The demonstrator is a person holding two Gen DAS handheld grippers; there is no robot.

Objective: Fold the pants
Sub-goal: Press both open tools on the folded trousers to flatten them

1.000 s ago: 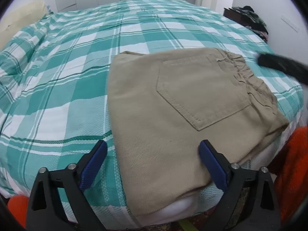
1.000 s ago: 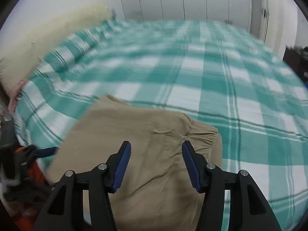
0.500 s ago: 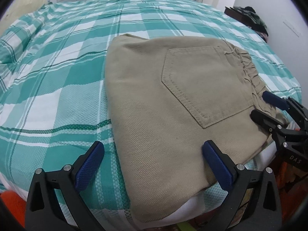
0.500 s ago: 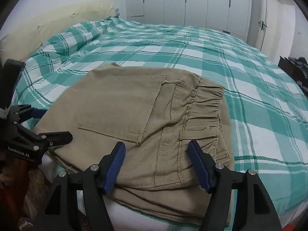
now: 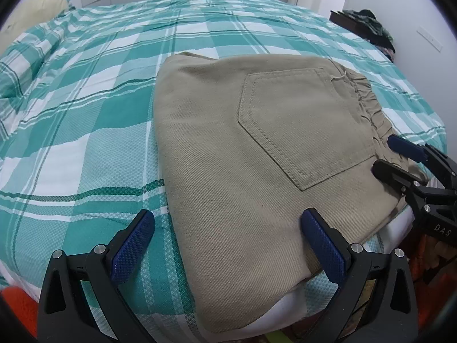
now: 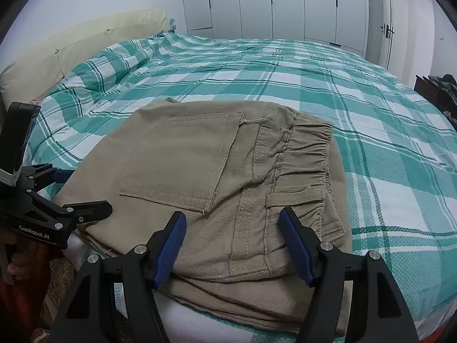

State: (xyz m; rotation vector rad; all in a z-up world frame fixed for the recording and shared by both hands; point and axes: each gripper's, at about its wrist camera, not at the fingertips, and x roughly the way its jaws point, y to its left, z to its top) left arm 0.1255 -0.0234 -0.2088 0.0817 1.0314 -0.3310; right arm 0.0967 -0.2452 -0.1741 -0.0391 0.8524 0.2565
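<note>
Beige pants lie folded into a compact stack at the near corner of the bed, back pocket up, elastic waistband on the right; they also show in the right wrist view. My left gripper is open and empty, its jaws standing over the stack's near left edge. My right gripper is open and empty over the waistband end. The right gripper also shows at the right of the left wrist view. The left gripper shows at the left of the right wrist view.
The bed has a teal and white plaid cover with a pillow and a cream headboard. White wardrobe doors stand behind. A dark pile of clothes lies at the far right. Orange fabric is below the bed edge.
Both grippers stayed open and have come in close over the folded pants. The right gripper swung in from the far side to the waistband end and has since settled.
</note>
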